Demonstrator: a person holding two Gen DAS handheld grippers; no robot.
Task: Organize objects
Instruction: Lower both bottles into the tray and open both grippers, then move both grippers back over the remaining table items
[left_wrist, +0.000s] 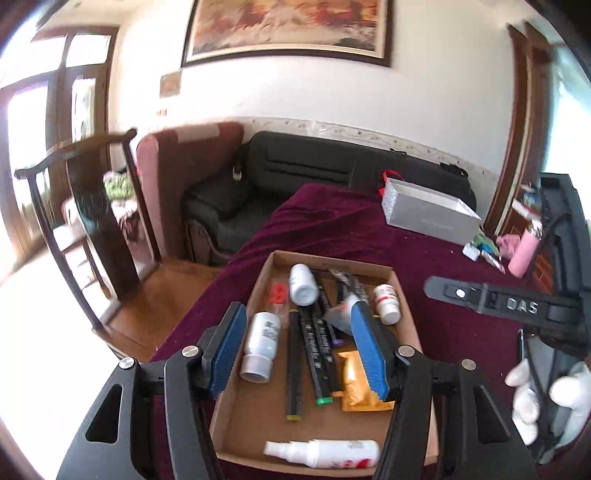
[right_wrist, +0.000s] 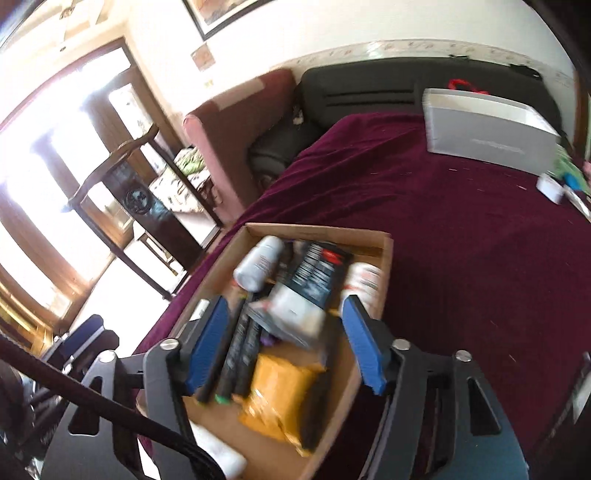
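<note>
A shallow cardboard tray lies on the maroon cloth. It holds two white bottles, several dark markers, an orange packet, a small red-labelled bottle and a white spray bottle by the near rim. My left gripper hovers open over the tray, its blue pads touching nothing. In the right wrist view my right gripper is also open above the tray, over the markers, a black packet and the orange packet. Motion blur softens that view.
A grey gift box with red handles sits at the cloth's far side. Beyond it are a pink bottle and small clutter. A black sofa and a dark wooden chair stand beyond. A white-gloved hand shows at right.
</note>
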